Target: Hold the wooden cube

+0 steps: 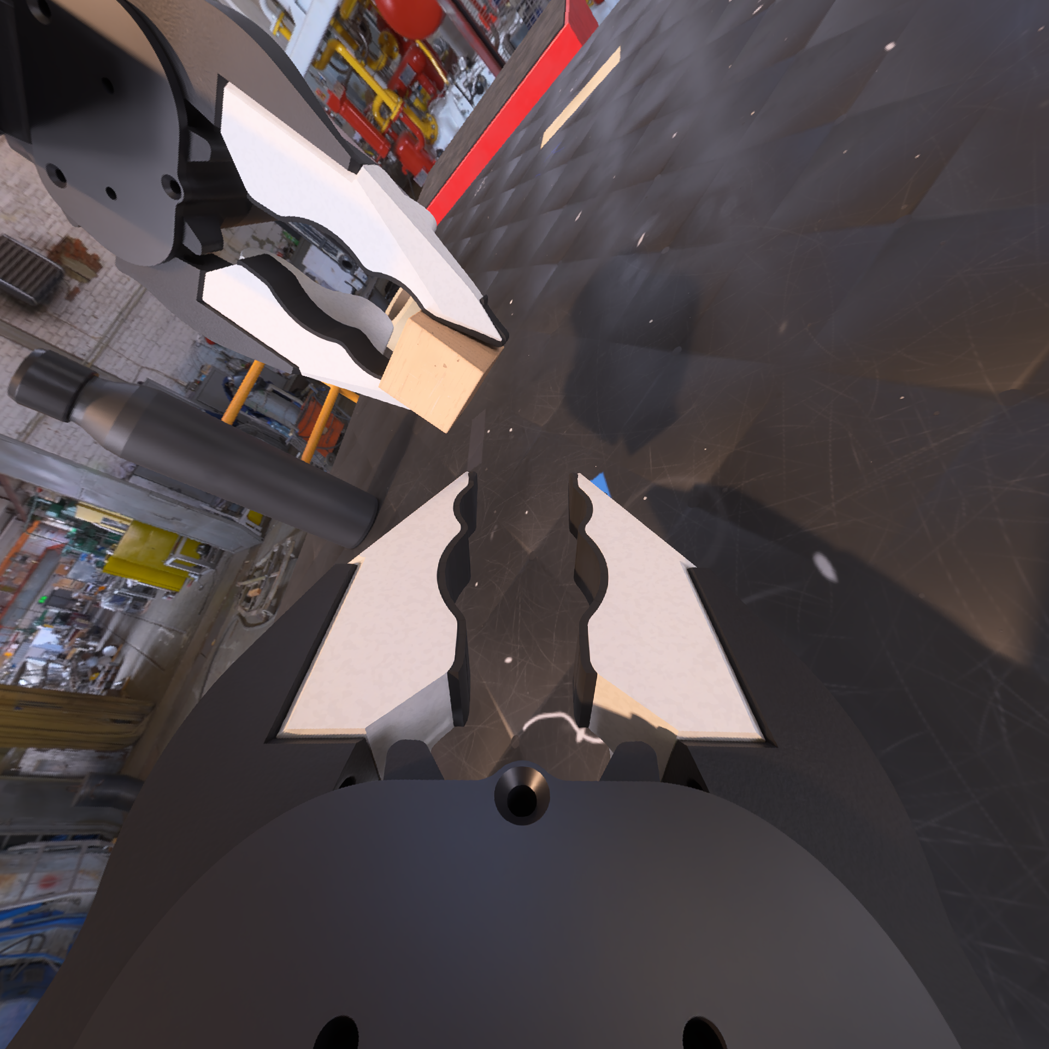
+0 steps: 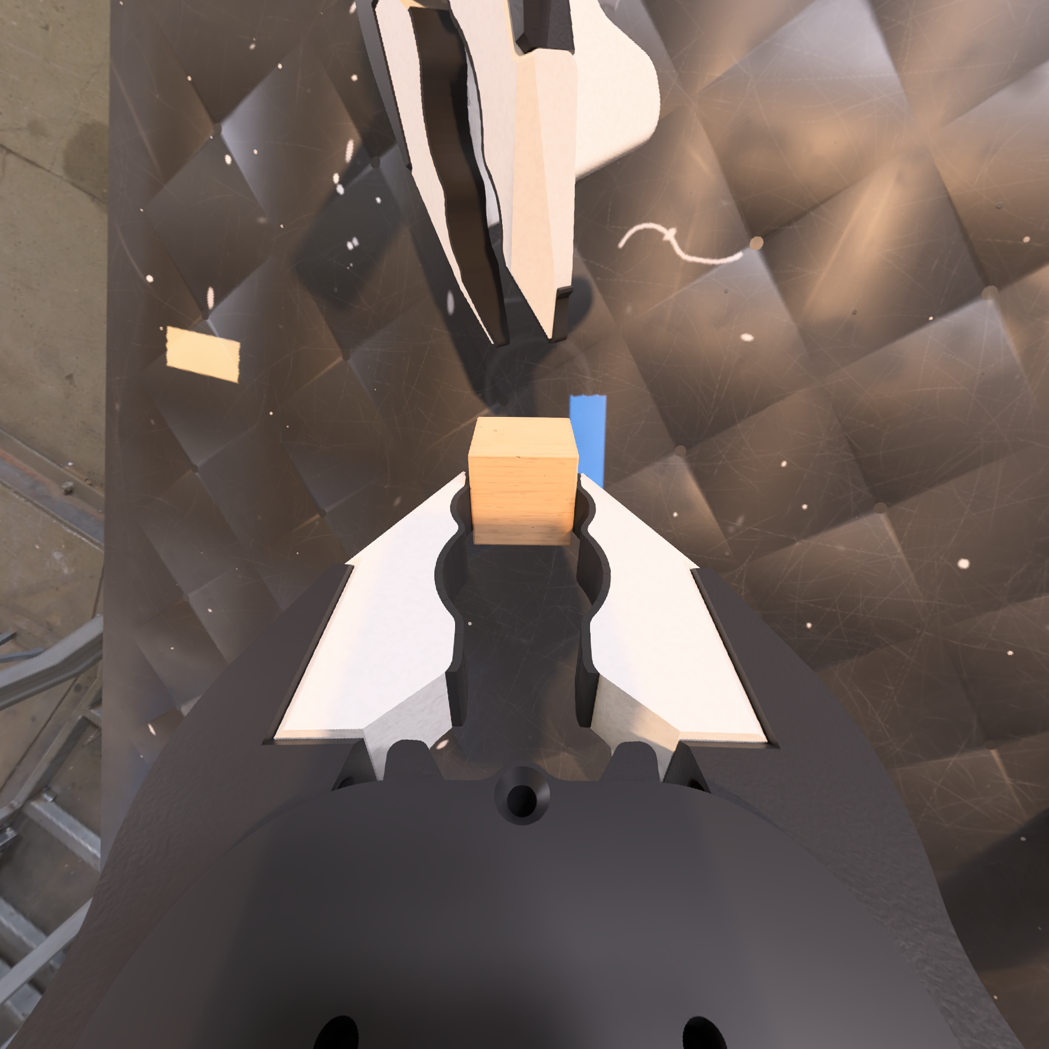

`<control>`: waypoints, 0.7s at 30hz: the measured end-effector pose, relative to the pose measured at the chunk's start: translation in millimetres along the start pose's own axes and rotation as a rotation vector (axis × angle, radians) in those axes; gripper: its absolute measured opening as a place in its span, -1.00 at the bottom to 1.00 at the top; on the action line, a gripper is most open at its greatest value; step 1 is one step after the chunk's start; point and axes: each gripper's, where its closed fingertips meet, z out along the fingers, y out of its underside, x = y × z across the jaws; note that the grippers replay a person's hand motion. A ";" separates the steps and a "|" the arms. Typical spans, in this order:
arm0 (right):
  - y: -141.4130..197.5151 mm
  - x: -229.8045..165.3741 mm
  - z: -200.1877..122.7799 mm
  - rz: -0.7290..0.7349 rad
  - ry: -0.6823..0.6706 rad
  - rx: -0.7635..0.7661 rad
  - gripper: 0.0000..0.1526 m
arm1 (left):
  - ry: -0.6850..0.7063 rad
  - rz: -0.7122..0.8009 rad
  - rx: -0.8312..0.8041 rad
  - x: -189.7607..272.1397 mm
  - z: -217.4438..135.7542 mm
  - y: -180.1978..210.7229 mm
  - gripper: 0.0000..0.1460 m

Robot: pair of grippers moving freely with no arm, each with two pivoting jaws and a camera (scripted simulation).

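Note:
The wooden cube [image 2: 519,479] is a pale, light-grained block held between the fingertips of my right gripper [image 2: 522,482], which is shut on it above the dark table [image 2: 794,454]. In the left wrist view the same cube [image 1: 434,374] sits in the right gripper [image 1: 445,366] at the upper left, and its shadow falls on the table to the right. My left gripper [image 1: 522,482] is open and empty, a little below and to the right of the cube. The left gripper [image 2: 529,338] also shows at the top of the right wrist view, pointing down towards the cube.
A blue strip [image 2: 588,437] lies on the table just beyond the cube. A tan patch [image 2: 201,355] lies near the table's left edge [image 2: 108,454]. A white squiggle [image 2: 681,244] marks the surface. A red border [image 1: 511,113] runs along the table's far side.

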 end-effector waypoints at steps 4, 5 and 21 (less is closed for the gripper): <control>1.9 -0.4 -2.2 0.003 0.017 0.001 -0.55 | -0.005 0.004 -0.001 -0.8 1.0 0.2 -0.58; 2.6 -0.7 -2.3 0.004 0.019 0.000 -0.55 | -0.004 -0.003 0.000 -0.8 1.3 0.2 -0.58; 9.0 -1.0 -0.3 0.021 0.041 -0.026 -0.55 | 0.044 -0.249 0.039 0.0 -4.2 11.5 -0.35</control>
